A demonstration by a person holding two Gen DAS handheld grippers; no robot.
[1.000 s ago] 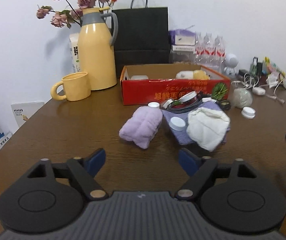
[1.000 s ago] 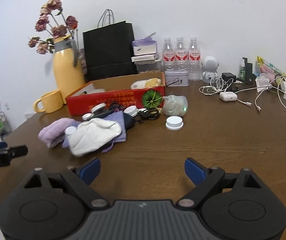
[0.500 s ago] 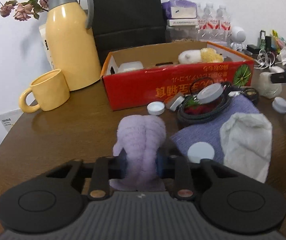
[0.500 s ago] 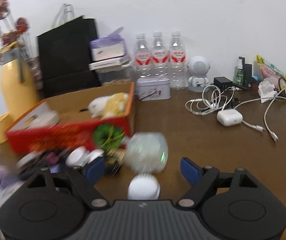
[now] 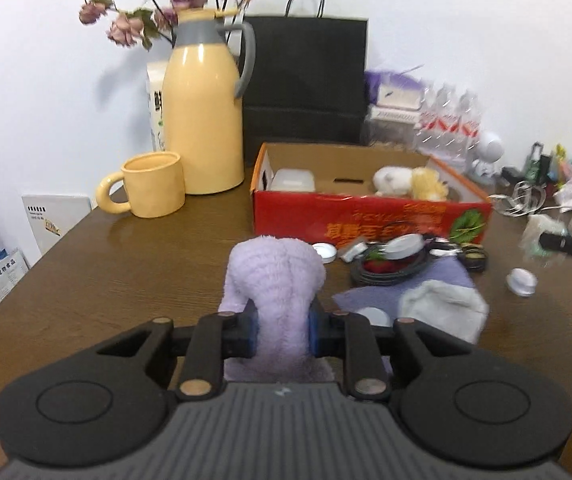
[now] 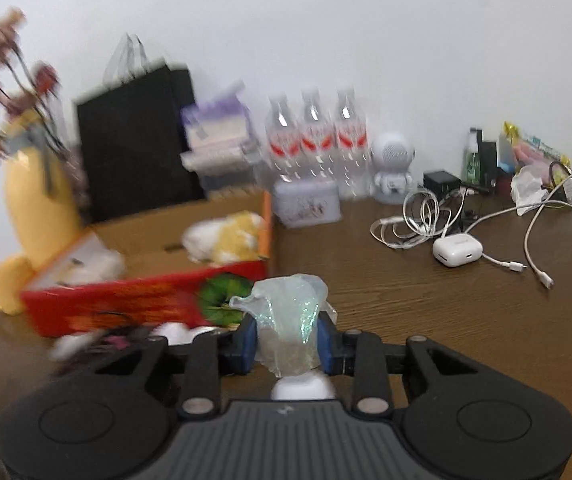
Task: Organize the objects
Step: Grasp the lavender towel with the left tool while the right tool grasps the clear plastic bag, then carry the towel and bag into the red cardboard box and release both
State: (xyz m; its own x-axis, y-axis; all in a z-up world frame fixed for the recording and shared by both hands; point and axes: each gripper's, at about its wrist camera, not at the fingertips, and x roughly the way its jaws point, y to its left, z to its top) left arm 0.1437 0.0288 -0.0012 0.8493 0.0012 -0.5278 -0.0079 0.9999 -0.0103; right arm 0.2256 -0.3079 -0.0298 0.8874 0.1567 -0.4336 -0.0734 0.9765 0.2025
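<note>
Left gripper (image 5: 282, 332): jaws have just been closing and are clamped on a folded lilac plush towel (image 5: 276, 280), its blue pads pressing into both sides of the roll; the towel's far end bulges forward above the brown wooden table (image 5: 146, 272). Right gripper (image 6: 286, 338): jaws have just been closing and are clamped on a crumpled translucent iridescent pouch (image 6: 286, 316), which stands up between the blue pads; a white round lid (image 6: 304, 388) lies just under the pouch, close to the gripper body.

Near field, left wrist view: to the right of the towel, a purple cloth (image 5: 442, 276) lies flat with a white cloth (image 5: 442, 308) on it, and a coil of dark cable with a red item inside (image 5: 386, 266) sits at its far edge. A small white cap (image 5: 324, 250) rests on the table just before the red cardboard box (image 5: 366, 220).

Middle field: the box is open at the top and contains a white and yellow plush toy (image 5: 410, 182) and a pale container (image 5: 292, 180). A yellow mug (image 5: 152, 190) stands left of the box, beside a yellow jug (image 5: 202, 120) with dried flowers behind it.

Far field, right wrist view: a black paper bag (image 6: 138, 136), three water bottles (image 6: 316, 136), a white earbud case (image 6: 457, 250) and white cables (image 6: 414, 216)
</note>
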